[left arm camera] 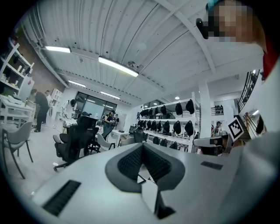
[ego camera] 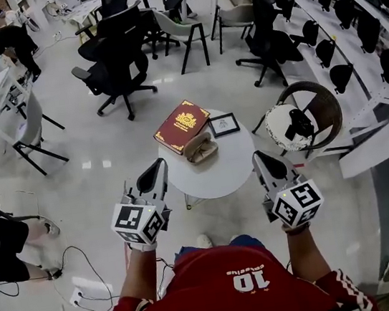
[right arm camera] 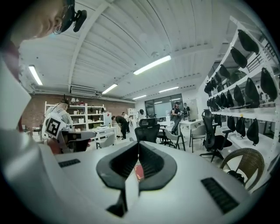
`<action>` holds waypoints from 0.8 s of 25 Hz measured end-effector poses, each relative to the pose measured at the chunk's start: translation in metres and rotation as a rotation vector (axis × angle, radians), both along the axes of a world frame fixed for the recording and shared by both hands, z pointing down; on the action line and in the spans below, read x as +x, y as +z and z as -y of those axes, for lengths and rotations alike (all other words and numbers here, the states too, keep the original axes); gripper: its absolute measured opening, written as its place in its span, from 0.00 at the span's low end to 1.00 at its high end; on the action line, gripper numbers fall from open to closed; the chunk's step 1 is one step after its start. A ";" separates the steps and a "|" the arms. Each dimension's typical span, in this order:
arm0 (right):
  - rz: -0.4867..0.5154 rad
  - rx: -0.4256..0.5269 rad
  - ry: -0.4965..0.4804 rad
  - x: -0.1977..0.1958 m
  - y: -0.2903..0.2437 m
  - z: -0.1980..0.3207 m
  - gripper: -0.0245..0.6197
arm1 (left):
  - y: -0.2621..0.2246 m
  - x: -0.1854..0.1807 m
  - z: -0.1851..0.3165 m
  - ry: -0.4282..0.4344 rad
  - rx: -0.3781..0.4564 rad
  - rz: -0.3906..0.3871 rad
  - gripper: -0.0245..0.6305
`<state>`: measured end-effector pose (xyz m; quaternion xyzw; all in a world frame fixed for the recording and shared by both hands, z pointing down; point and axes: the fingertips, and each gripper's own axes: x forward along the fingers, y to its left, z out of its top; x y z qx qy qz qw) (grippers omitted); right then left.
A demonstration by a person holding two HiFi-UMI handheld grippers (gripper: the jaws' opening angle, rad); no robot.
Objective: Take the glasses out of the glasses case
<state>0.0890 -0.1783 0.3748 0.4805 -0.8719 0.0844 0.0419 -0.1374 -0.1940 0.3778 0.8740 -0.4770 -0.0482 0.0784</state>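
- Glasses case (ego camera: 200, 147): it lies on the round white table (ego camera: 216, 177), a little past the table's middle from where you stand. The table is the largest thing in front of you.
- To your right of the table stands a wicker chair (ego camera: 324, 99). It holds a white cushion (ego camera: 278, 131) with a black object on top.
- Beyond the table on your left is a black office chair (ego camera: 119, 61), well apart from it.
- A red book (ego camera: 181, 126) with a gold emblem lies flat on the table's far side, turned at an angle to you.
- Your left gripper (left arm camera: 142, 145) hangs by the table's left rim, well apart from the case. Its jaws are clenched tip to tip and nothing is between them.
- Your right gripper (right arm camera: 138, 142) hangs by the table's right rim, also well apart from the case. Its jaws are pressed together at the tips and hold nothing. The red book shows through the gap behind the tips.
- A small dark picture frame (ego camera: 224, 124) lies flat just to the right of the book.
- The case itself is tan and sits just on your side of the book's near edge, to the near left of the frame. It looks closed, though it is too small in the head view to be sure. You also cannot tell from here whether it touches the book.
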 end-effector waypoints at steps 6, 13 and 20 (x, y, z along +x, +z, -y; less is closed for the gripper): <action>-0.031 0.000 -0.021 -0.007 0.000 0.014 0.06 | 0.008 -0.003 0.005 0.004 -0.001 0.039 0.05; -0.002 0.010 -0.077 -0.020 0.002 0.042 0.06 | 0.002 -0.007 0.018 -0.032 0.006 0.031 0.05; 0.020 0.059 -0.112 -0.019 -0.008 0.078 0.07 | -0.003 0.003 0.041 -0.045 0.016 0.064 0.05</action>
